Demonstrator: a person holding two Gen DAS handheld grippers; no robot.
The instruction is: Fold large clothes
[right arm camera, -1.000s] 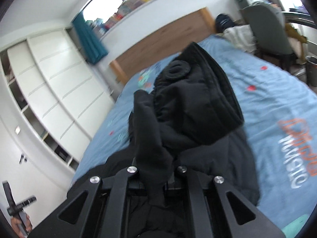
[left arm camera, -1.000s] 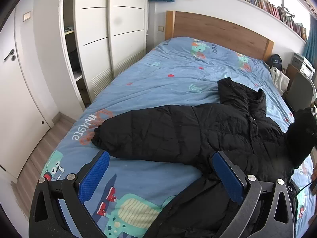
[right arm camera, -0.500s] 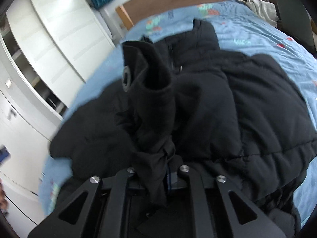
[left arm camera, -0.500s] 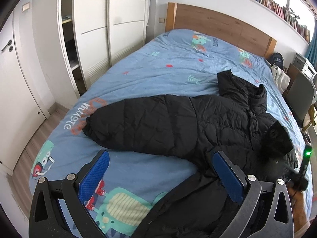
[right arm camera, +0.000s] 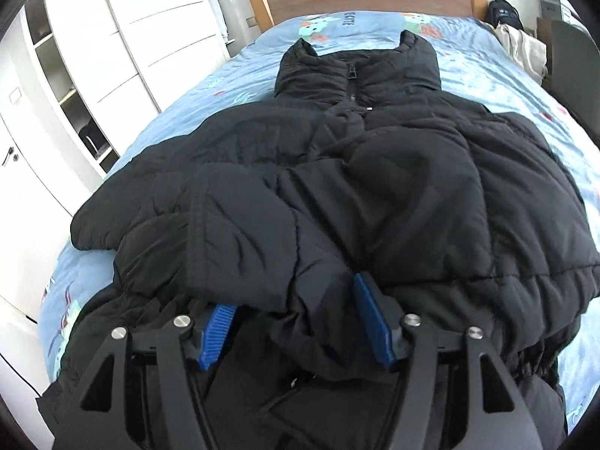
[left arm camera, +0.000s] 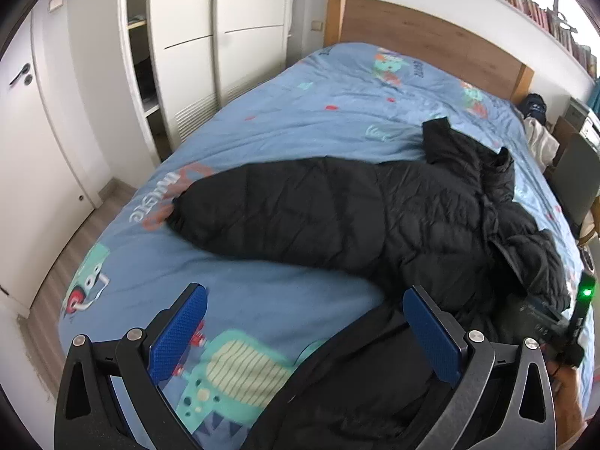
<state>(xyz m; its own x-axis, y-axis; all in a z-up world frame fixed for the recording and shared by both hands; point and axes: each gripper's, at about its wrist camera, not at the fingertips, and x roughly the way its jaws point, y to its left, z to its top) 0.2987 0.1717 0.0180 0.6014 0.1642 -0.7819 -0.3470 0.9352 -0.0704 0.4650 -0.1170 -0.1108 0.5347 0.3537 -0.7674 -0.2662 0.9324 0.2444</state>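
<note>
Sleeve [right arm camera: 240,232] lying loose across black jacket [right arm camera: 375,157], right tongs [right arm camera: 296,322] apart around its cuff, left tongs [left arm camera: 303,337] apart and empty, risking puffy padding springing back off the fold.

One black puffer jacket [right arm camera: 375,172] lies on one bed [left arm camera: 300,120]. Two grippers show: left gripper [left arm camera: 303,332] and right gripper [right arm camera: 296,322].

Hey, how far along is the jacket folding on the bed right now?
Early. One sleeve is already folded across the jacket. In hand: nothing. The right gripper is open at that sleeve's cuff, and the left gripper is open and empty. Left: the other sleeve, spread out on the bed, then the body.
</note>
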